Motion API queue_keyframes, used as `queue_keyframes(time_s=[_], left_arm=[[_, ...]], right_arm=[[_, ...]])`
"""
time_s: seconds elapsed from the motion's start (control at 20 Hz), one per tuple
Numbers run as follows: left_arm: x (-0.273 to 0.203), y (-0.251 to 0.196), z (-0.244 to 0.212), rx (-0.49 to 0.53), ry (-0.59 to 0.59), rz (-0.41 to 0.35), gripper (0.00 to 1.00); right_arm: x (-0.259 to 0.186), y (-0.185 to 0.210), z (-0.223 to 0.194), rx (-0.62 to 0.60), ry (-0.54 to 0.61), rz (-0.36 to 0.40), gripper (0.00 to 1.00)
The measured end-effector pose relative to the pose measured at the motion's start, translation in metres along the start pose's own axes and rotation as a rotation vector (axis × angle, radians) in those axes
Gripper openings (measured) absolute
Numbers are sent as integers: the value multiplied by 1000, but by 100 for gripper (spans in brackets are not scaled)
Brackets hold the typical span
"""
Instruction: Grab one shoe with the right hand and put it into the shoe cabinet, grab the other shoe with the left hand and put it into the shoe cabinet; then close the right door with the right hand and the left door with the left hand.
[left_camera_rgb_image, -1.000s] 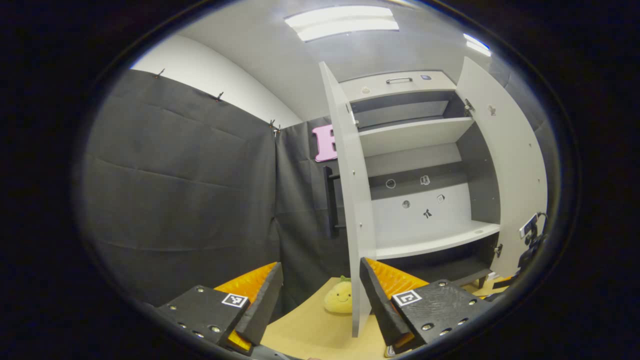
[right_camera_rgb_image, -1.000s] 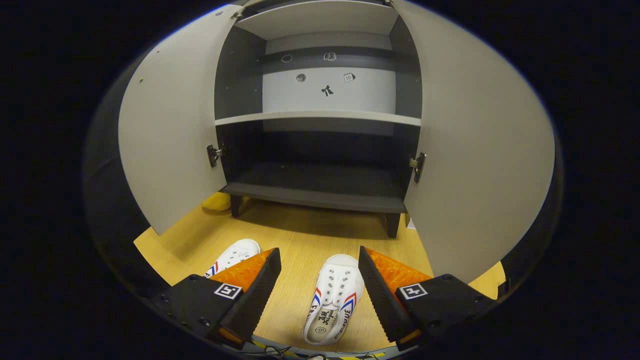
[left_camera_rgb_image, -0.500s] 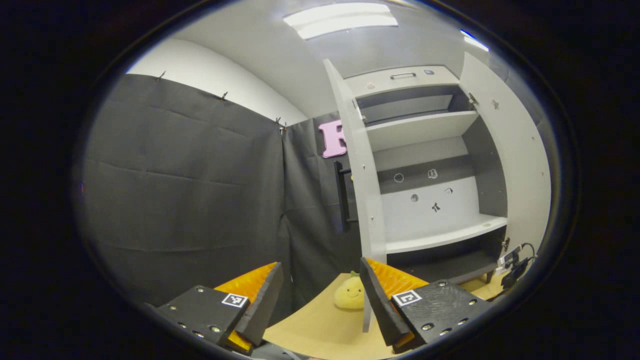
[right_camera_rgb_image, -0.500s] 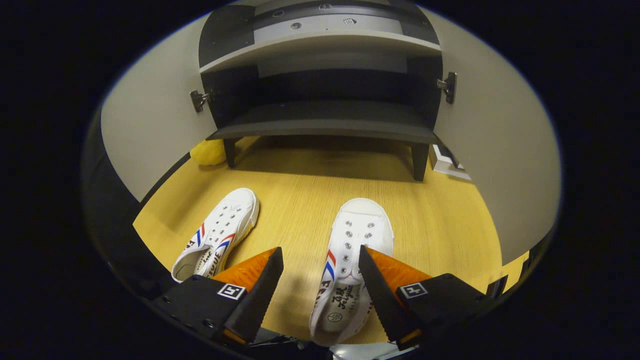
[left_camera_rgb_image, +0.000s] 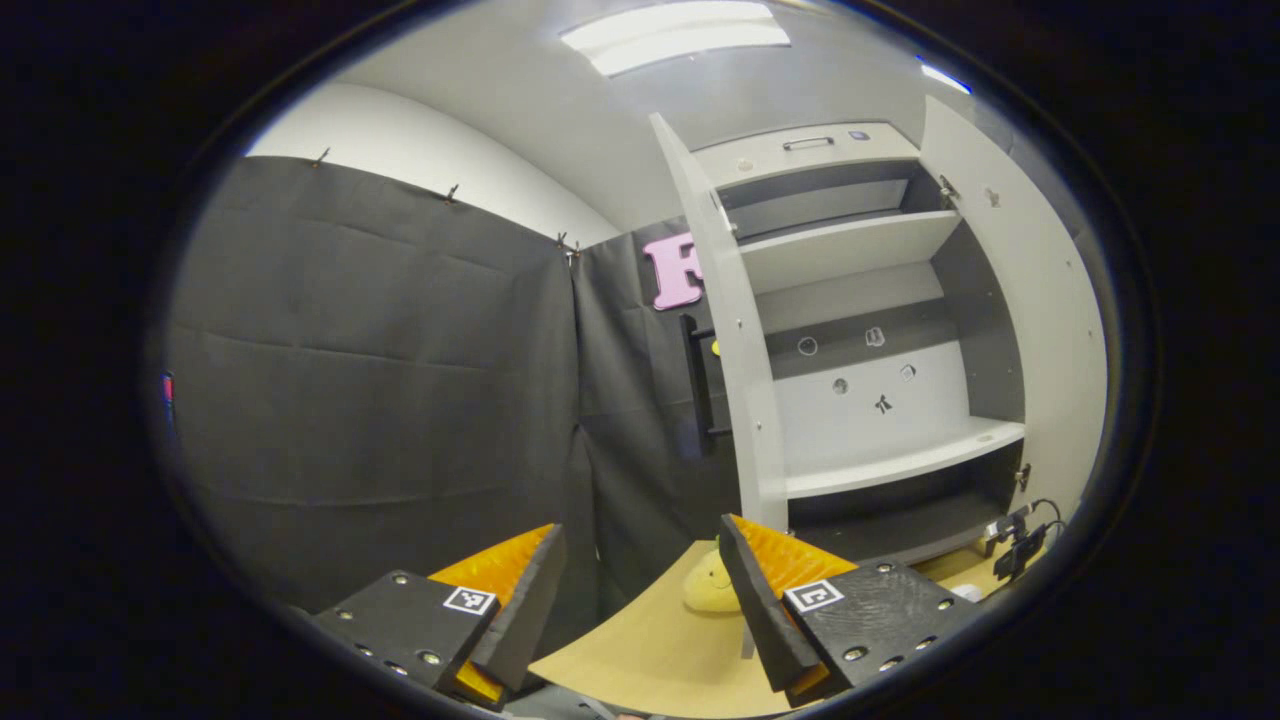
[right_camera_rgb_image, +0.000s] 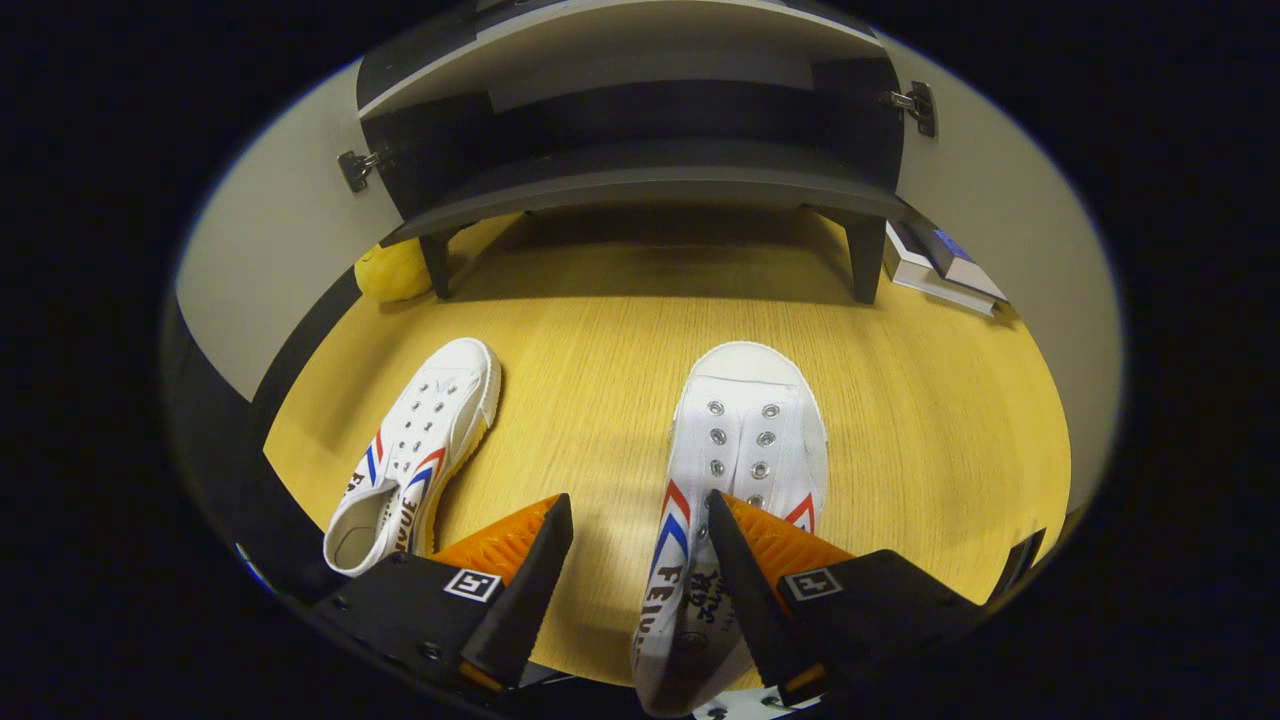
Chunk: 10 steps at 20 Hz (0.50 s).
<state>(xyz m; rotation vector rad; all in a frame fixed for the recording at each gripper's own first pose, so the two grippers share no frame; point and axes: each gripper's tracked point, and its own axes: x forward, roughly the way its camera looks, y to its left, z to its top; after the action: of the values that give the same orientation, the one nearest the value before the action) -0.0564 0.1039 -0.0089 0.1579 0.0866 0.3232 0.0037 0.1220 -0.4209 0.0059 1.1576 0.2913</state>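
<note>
The right claw (right_camera_rgb_image: 635, 560) hung low over the pale wood-grain floor (right_camera_rgb_image: 600, 360), its two ribbed, wedge-shaped fingers spread apart; one finger lay over the mouth of the nearer white canvas shoe with metal eyelets and red-and-blue side stripes (right_camera_rgb_image: 735, 480), the other stood on bare floor beside it, so the claw gripped nothing. That shoe lay flat on its sole, long axis running straight away from the claw, rounded rubber toe pointing toward the grey shoe cabinet on short dark legs (right_camera_rgb_image: 640, 180). The second matching white canvas shoe (right_camera_rgb_image: 415, 455) lay well apart to the left, tilted, toe angled toward the cabinet as well. A soft yellow plush toy (right_camera_rgb_image: 392, 270) sat beside the cabinet's left leg, and a flat white box (right_camera_rgb_image: 940, 265) lay by the right leg. The left claw (left_camera_rgb_image: 640, 590) was held higher, fingers also parted and empty, facing the edge of the cabinet's smooth pale left door (left_camera_rgb_image: 735, 340), which stood open, as did the right door (left_camera_rgb_image: 1040, 300), baring flat shelves.
</note>
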Motion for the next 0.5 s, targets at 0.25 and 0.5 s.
queue_keyframes(time_s=[0.25,0.5], left_arm=[[-1,0,3,11,-11,6,89],[-2,-4,8,13,-32,2,89]], right_arm=[[2,-20,0,-4,5,-87,42],[-2,-19,1,33,-5,-66,1]])
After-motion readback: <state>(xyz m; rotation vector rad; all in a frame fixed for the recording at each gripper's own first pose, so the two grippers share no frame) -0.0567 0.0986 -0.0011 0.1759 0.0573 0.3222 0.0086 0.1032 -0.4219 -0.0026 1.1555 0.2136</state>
